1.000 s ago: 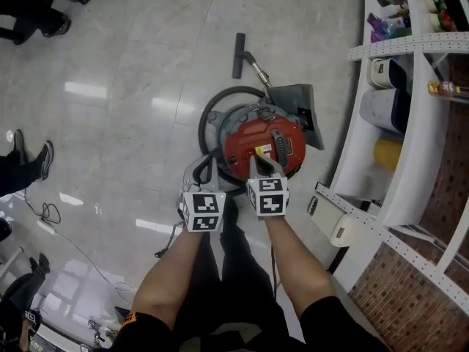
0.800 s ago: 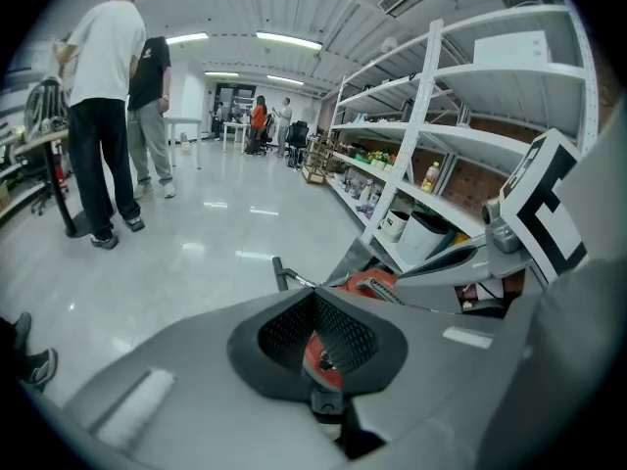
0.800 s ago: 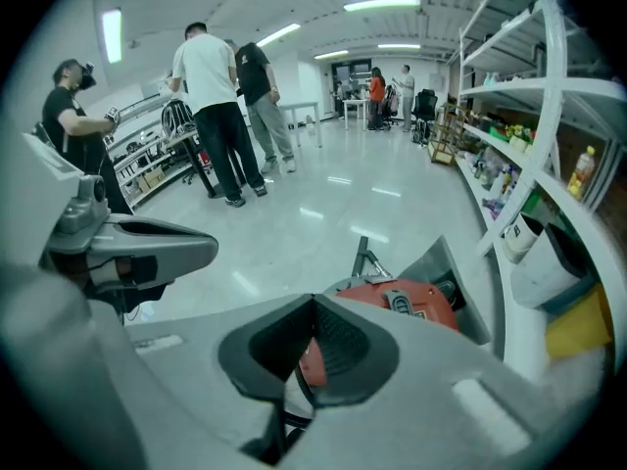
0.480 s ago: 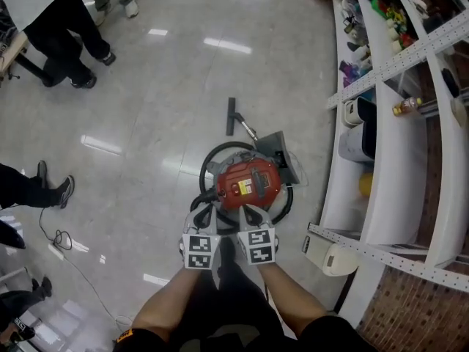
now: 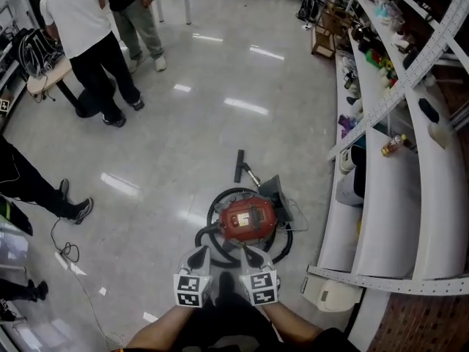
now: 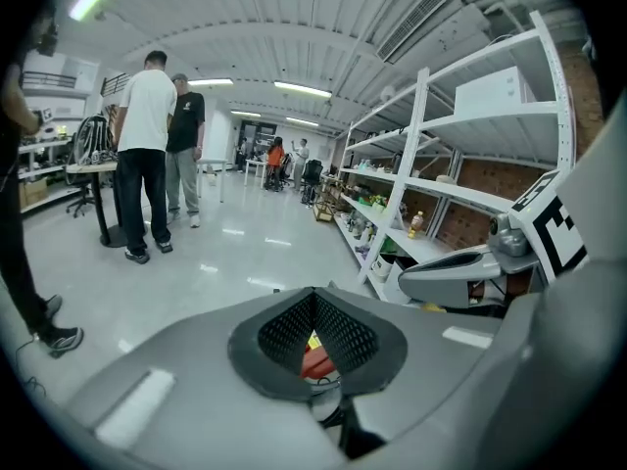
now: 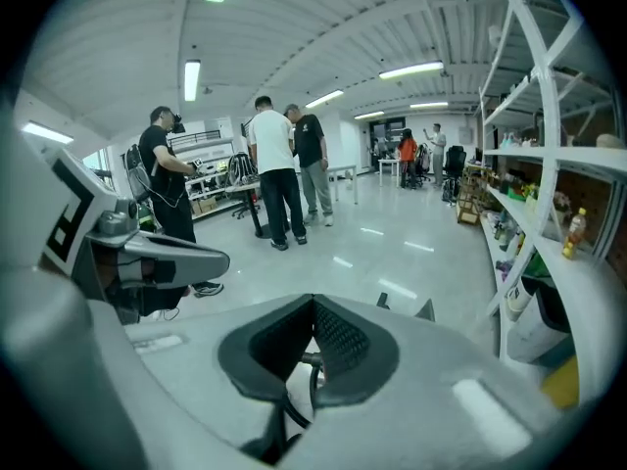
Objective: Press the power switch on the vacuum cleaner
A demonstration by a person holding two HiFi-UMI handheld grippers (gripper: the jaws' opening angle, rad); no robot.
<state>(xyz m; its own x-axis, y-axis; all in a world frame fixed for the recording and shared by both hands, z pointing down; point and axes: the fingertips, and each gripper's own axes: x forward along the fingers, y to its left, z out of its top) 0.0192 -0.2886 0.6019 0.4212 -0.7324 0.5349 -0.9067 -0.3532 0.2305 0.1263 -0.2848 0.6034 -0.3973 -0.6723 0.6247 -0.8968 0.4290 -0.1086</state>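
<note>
The red round vacuum cleaner [image 5: 248,222] stands on the pale floor, with its black hose [image 5: 212,215] coiled around it. In the head view my left gripper [image 5: 198,253] and right gripper [image 5: 251,252] hang side by side just on the near side of it, well above the floor. Both are shut with nothing between the jaws. In the left gripper view the left gripper [image 6: 313,293] shows a sliver of the vacuum cleaner [image 6: 314,362] below its joined tips. Under the right gripper [image 7: 313,304] only the hose [image 7: 310,385] shows. The switch is too small to make out.
The vacuum's floor nozzle [image 5: 239,165] lies beyond it. White curved shelving [image 5: 381,196] with bottles and bins runs down the right side. Several people [image 5: 84,35] stand at the far left by a table. A thin cable [image 5: 69,259] trails on the floor at left.
The head view has risen and tipped up, so the vacuum looks smaller and farther off. The right gripper, which was over the vacuum's red top, now hangs short of it beside the left.
</note>
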